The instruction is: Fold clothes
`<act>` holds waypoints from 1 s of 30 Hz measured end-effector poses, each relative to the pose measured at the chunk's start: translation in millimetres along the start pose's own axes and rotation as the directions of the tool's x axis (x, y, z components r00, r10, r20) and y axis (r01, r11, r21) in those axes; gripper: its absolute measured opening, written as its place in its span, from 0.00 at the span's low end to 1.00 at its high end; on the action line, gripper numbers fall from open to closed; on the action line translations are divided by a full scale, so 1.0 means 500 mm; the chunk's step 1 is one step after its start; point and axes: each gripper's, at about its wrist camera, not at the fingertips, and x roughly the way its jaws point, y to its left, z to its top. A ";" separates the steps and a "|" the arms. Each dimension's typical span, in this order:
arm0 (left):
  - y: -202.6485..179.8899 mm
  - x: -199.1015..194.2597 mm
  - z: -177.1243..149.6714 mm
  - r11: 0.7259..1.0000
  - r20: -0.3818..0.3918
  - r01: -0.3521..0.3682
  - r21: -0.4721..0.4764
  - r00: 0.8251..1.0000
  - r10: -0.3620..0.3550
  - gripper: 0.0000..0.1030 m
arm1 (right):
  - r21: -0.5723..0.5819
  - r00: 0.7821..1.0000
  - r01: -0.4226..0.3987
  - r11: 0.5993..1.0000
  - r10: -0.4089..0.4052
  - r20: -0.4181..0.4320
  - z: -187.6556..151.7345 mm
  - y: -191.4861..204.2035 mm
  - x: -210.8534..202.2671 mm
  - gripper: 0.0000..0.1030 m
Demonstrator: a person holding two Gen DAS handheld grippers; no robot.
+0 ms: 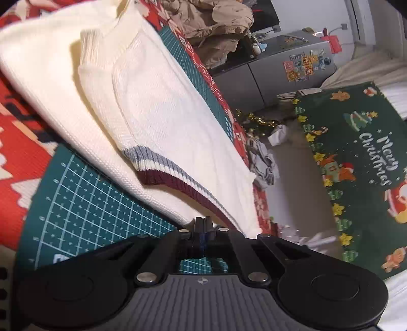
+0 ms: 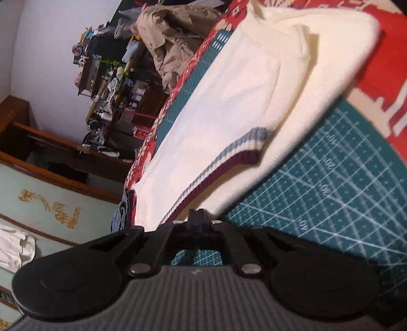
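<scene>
A cream knit sweater (image 1: 157, 107) (image 2: 223, 101) lies folded on a green cutting mat (image 1: 84, 203) (image 2: 330, 191). Its ribbed hem (image 1: 162, 173) (image 2: 229, 157), striped maroon and grey-blue, faces both cameras and rests on a plain cream layer below. My left gripper (image 1: 203, 219) is shut, its tips at the sweater's near edge, just in front of the hem's right part. At the hem's left end my right gripper (image 2: 197, 211) is also shut. No cloth shows between either pair of tips.
The mat sits on a red patterned tablecloth (image 1: 15, 127) (image 2: 381, 63). A beige jacket (image 1: 216, 23) (image 2: 173, 38) is heaped at the table's far end. A green Christmas rug (image 1: 356, 165) and grey clothes (image 1: 262, 163) lie on the floor; cluttered shelves (image 2: 109, 76) stand beyond.
</scene>
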 end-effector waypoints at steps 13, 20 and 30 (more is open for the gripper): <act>0.043 -0.078 0.023 0.992 0.104 -0.026 -0.127 0.994 0.040 0.02 | 0.168 0.982 0.063 0.984 -0.091 0.167 0.076 -0.098 -0.142 0.00; 0.090 -0.152 0.050 0.970 0.231 -0.030 -0.241 0.969 0.088 0.03 | 0.250 0.955 0.078 0.965 -0.144 0.258 0.122 -0.135 -0.182 0.00; 0.131 -0.222 0.075 0.945 0.346 -0.030 -0.327 0.927 0.149 0.03 | 0.300 0.901 0.126 0.946 -0.235 0.363 0.164 -0.174 -0.233 0.01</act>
